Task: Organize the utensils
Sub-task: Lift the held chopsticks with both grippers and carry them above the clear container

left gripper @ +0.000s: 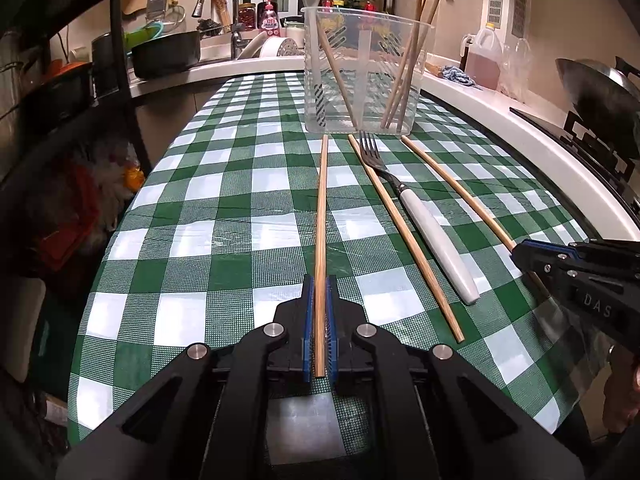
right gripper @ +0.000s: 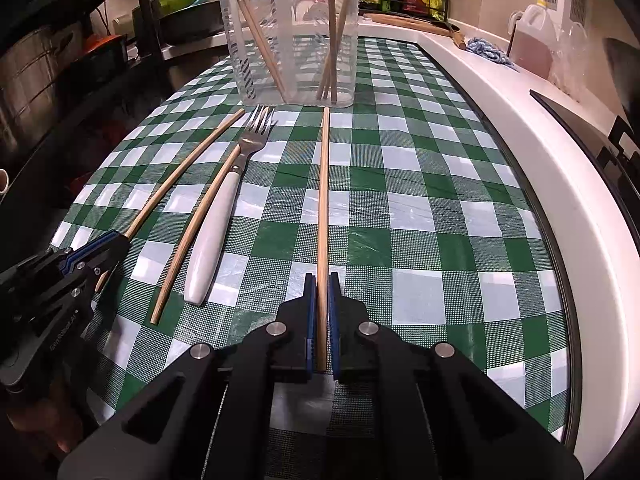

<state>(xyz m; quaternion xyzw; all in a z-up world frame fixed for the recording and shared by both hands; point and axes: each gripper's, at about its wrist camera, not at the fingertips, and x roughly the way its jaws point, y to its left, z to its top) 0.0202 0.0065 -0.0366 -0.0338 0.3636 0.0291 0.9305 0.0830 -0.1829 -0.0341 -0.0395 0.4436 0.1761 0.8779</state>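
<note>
My left gripper point(left gripper: 320, 280) is shut on the near end of a wooden chopstick point(left gripper: 321, 208) whose far tip points at the clear plastic container point(left gripper: 364, 76). That container holds several chopsticks and a white spoon. My right gripper point(right gripper: 322, 278) is shut on another chopstick point(right gripper: 323, 192), also aimed at the container point(right gripper: 292, 40). Between the two held sticks lie a loose chopstick point(left gripper: 400, 232) and a white-handled fork point(left gripper: 436, 236) on the green checked cloth. Each gripper shows in the other's view: the right gripper point(left gripper: 516, 250) and the left gripper point(right gripper: 120, 238).
The white counter edge point(left gripper: 520, 128) curves along the right, with a stove and a wok point(left gripper: 596, 84) beyond it. A sink with a dark pan point(left gripper: 166, 54) is at the back left, and dark shelving point(left gripper: 60, 92) stands to the left.
</note>
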